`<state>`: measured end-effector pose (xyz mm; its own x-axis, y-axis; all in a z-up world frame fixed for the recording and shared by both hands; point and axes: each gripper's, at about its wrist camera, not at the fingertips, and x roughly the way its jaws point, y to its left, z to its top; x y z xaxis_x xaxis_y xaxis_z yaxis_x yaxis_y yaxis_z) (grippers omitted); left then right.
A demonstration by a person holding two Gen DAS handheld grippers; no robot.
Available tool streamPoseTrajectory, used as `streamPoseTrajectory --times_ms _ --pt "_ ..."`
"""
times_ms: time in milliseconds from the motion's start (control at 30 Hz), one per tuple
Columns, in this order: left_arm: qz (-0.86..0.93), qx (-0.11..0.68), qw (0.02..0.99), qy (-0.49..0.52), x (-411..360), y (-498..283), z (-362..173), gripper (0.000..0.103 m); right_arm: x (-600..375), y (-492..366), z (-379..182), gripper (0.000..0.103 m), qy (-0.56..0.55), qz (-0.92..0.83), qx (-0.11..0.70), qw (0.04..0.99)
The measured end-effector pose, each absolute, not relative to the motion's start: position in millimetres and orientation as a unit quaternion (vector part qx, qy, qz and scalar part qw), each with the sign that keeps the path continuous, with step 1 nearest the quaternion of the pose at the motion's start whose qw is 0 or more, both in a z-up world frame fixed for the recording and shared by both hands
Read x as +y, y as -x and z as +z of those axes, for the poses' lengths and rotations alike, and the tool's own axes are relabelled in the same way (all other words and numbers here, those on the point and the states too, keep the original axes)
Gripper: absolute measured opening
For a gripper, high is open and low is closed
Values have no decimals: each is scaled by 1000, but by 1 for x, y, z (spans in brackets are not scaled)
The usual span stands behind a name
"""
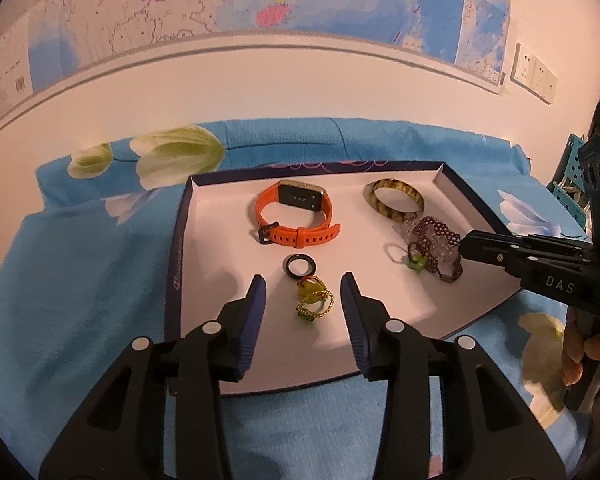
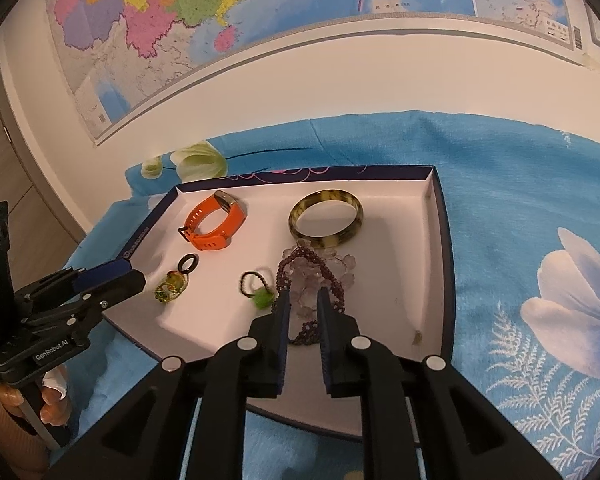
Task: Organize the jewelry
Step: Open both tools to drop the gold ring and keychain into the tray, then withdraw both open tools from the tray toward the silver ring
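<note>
Left gripper (image 1: 303, 288) is hovering over the near-left part of the tray (image 1: 204, 216), jaws parted, nothing pinched; two yellow wire rings (image 1: 314, 298) are lying on the tray floor between them. Right gripper (image 2: 303, 300) is sitting over the tray's near-middle, jaws slightly apart and straddling the purple beaded bracelets (image 2: 312, 276); pads not visibly pressing them. Orange watch (image 1: 296, 214) and tortoiseshell bangle (image 1: 396, 199) are lying toward the tray's far wall. Black ring (image 1: 299, 266) is lying mid-tray.
</note>
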<state>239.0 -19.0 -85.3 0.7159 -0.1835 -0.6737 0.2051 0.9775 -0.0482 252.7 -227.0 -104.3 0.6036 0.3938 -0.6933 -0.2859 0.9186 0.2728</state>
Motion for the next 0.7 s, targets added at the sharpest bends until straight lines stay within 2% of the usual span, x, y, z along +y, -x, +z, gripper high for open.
streamPoseTrajectory --times_ms 167,467,700 --pt "-107 347 931 -19 -19 -228 -74 44 -227 -240 -95 22 -68 199 393 895" --pt "-125 327 936 -12 -7 -194 -57 53 -228 -203 -83 29 -58 222 385 894" --pt "-157 336 928 -30 -12 -154 -66 54 -231 -172 -85 33 -45 227 393 890"
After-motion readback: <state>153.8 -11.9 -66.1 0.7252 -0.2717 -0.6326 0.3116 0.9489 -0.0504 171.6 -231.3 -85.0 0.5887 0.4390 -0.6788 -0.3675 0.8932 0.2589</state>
